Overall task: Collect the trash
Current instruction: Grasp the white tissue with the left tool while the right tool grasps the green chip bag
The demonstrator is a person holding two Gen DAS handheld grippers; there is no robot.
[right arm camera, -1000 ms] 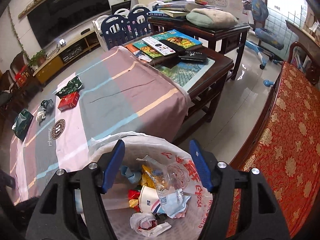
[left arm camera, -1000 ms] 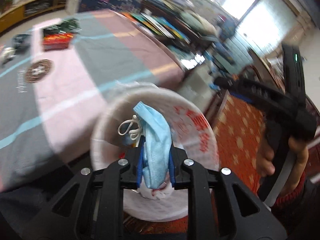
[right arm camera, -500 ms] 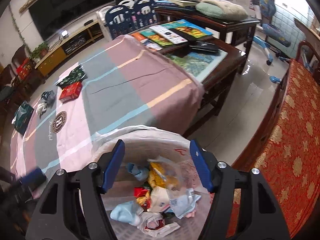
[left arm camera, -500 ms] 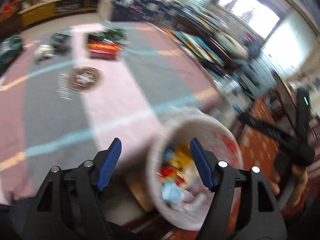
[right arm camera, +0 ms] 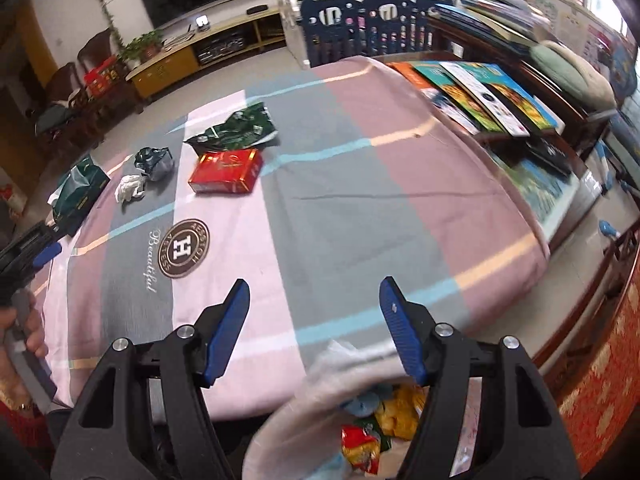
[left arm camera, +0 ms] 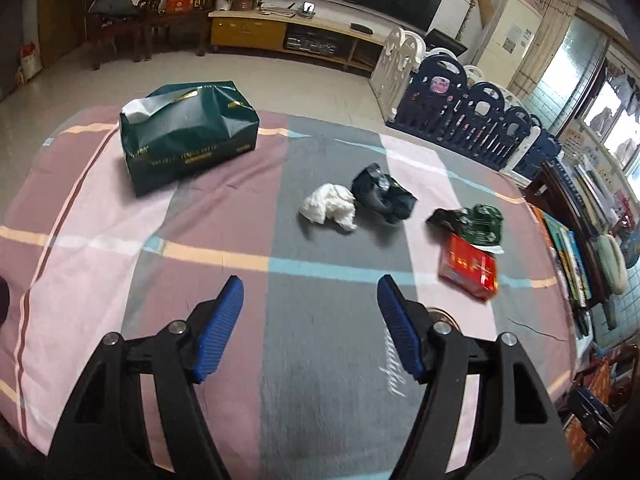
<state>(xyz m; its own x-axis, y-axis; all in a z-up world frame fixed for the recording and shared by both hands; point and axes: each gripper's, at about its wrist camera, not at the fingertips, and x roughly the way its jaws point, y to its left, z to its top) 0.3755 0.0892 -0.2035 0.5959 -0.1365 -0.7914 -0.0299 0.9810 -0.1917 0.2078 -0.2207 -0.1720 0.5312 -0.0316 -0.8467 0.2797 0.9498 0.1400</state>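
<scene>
On the striped tablecloth (left arm camera: 320, 360) lie a crumpled white tissue (left arm camera: 330, 207), a crumpled dark plastic bag (left arm camera: 382, 192), a green wrapper (left arm camera: 476, 222) and a red box (left arm camera: 468, 268). My left gripper (left arm camera: 310, 324) is open and empty, above the cloth short of the tissue. My right gripper (right arm camera: 314, 326) is open and empty above the white-lined trash bin (right arm camera: 352, 412), which holds several wrappers. The right wrist view shows the same tissue (right arm camera: 129, 188), dark bag (right arm camera: 154, 162), green wrapper (right arm camera: 236, 128) and red box (right arm camera: 226, 171) far across the table.
A dark green tissue pack (left arm camera: 186, 134) sits at the table's far left. Books and magazines (right arm camera: 476, 96) lie on a wooden side table to the right. A red patterned sofa (right arm camera: 600, 380) is beside the bin. A TV cabinet (left arm camera: 280, 34) stands beyond.
My left gripper opened and dropped the blue face mask into the bin, then swung left over the table toward the tissue. My right gripper tilted up from the bin toward the table.
</scene>
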